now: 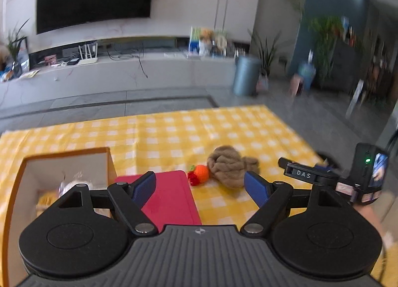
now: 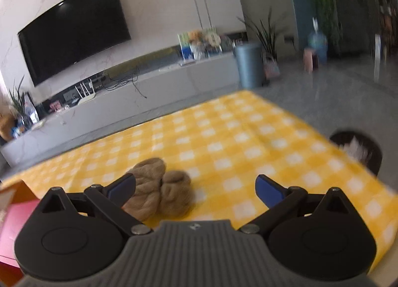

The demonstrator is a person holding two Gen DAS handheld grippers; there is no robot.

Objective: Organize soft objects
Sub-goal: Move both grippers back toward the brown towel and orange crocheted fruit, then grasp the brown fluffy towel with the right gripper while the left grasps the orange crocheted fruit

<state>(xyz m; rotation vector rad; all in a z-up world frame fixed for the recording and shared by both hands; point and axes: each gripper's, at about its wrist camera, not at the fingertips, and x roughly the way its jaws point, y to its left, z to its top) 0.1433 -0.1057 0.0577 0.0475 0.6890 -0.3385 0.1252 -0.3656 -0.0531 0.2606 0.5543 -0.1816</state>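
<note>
A brown soft bundle (image 1: 230,166) lies on the yellow checked tablecloth (image 1: 174,133). A small orange crocheted toy with a red part (image 1: 199,174) lies just left of it. My left gripper (image 1: 200,187) is open and empty, above the near edge of a red lid (image 1: 171,200). The right gripper (image 1: 311,175) shows at the right in the left wrist view. In the right wrist view the brown bundle (image 2: 159,187) lies by the left finger (image 2: 123,188) of my open, empty right gripper (image 2: 195,188).
An open cardboard box (image 1: 67,160) with soft items inside stands at the left on the cloth. Its corner shows in the right wrist view (image 2: 15,190) beside the red lid (image 2: 15,227). A dark bin (image 2: 358,150) stands beyond the table's right edge.
</note>
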